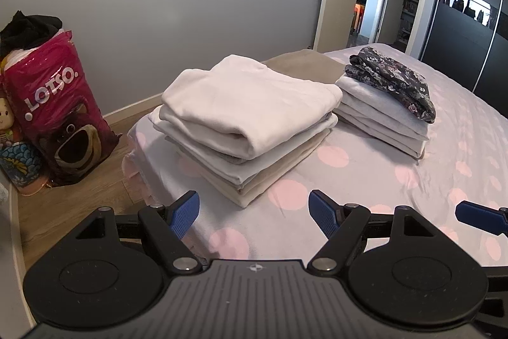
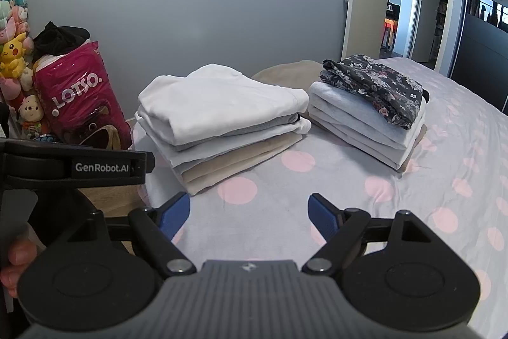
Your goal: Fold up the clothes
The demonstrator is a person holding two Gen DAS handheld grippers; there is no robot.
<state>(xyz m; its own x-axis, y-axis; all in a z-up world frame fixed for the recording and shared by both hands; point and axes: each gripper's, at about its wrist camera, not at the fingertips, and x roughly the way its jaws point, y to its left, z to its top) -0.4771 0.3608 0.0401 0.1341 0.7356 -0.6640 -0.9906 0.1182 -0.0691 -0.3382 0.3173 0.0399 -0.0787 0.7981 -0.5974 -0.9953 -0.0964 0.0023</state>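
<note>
White and beige folded stack (image 1: 247,119) and floral-topped stack (image 1: 385,100) are resting on bed (image 1: 349,180); left gripper (image 1: 254,213) and right gripper (image 2: 249,215) are gaping empty; folding looks finished.

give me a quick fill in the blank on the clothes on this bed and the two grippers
1. The dark floral garment lies on the ____ stack of the two.
2. The left stack is topped by a ____ garment.
3. Both the left gripper and the right gripper are ____.

Missing words: right; white; open
</note>
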